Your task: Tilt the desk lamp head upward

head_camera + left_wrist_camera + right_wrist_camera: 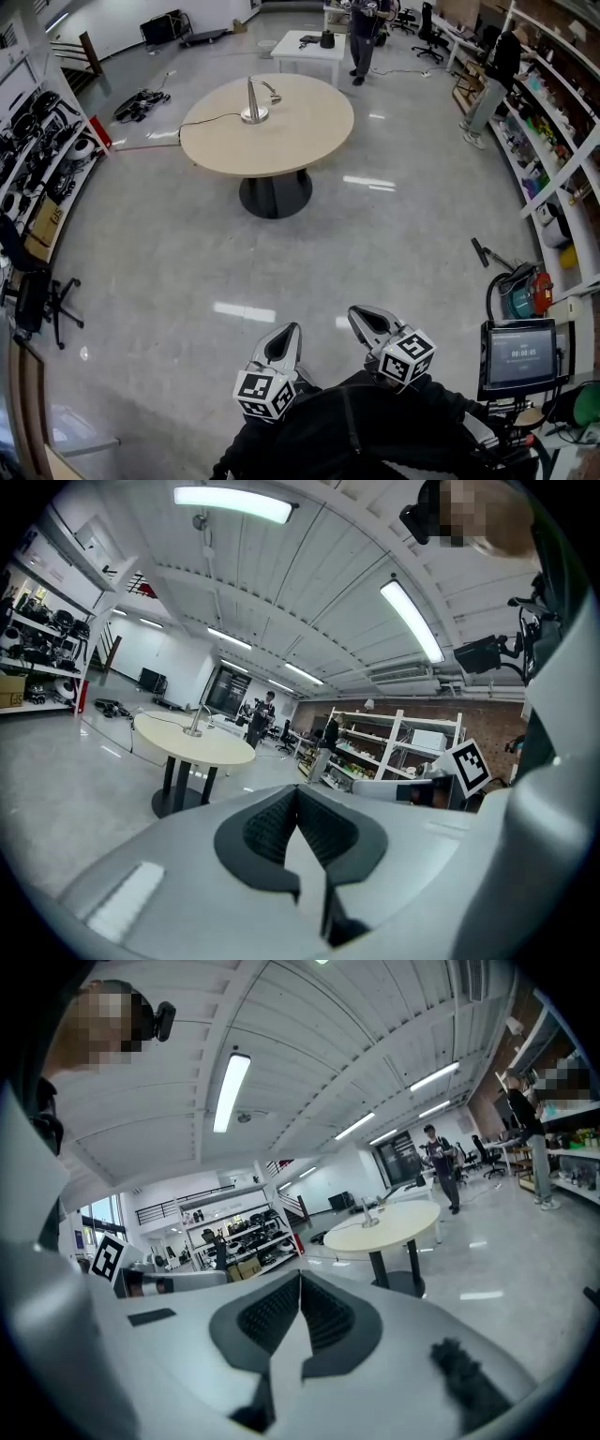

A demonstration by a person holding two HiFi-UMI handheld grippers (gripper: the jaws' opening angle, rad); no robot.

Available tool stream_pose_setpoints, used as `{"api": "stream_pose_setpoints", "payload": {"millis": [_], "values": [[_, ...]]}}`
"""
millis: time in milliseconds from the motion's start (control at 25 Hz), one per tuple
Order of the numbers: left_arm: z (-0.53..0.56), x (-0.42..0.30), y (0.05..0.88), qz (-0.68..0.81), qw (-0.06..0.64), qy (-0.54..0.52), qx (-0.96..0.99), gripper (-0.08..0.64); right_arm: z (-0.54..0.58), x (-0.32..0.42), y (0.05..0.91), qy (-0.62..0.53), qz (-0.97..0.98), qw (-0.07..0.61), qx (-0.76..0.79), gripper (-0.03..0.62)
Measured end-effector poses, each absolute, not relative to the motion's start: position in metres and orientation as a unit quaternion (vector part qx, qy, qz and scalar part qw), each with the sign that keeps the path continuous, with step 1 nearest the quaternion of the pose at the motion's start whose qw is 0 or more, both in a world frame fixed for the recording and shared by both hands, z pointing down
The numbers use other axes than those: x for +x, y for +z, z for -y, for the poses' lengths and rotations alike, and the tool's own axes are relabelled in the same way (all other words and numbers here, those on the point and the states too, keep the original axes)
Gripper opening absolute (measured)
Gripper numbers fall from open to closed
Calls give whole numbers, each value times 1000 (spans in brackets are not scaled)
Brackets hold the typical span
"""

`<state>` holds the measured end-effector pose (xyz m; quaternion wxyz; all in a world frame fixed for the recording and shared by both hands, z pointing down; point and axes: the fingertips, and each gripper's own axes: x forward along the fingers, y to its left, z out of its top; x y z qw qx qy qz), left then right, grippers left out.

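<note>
Dark sleeves fill the bottom of the head view, and from them the left gripper and the right gripper reach forward side by side over the glossy floor, each with its jaws pressed together and nothing between them. Well apart from both, across open floor, stands a round table. The desk lamp sits on it near the far left edge of the top, base flat, thin neck upright, head bent toward the right. Its cord runs off the left edge.

From the left gripper view, the ribbed pads meet along one line and grip nothing. The table lies far ahead, up and left of the jaw tips, with the lamp small on its top. The right gripper's marker cube shows at the right.

From the right gripper view, the jaws are likewise closed and empty. The table stands far off, up and right of the tips, with the lamp toward its left edge.
</note>
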<state>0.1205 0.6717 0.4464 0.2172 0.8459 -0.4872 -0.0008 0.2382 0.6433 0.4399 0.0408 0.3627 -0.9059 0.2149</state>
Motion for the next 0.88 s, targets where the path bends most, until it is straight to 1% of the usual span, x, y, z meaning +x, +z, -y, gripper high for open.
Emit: {"api": "stream_pose_setpoints", "payload": {"millis": [160, 360, 680, 880], "values": [[-659, 78, 460, 497, 230, -6, 837, 8, -633, 202, 446, 219, 909, 49, 352, 6], [-644, 48, 470, 508, 242, -16, 827, 8, -621, 173, 449, 214, 913, 64, 342, 6], [-614, 38, 478, 525, 247, -6, 814, 8, -583, 153, 458, 228, 921, 51, 311, 6], [-578, 31, 482, 552, 246, 9, 797, 8, -537, 143, 464, 239, 927, 34, 287, 6]]}}
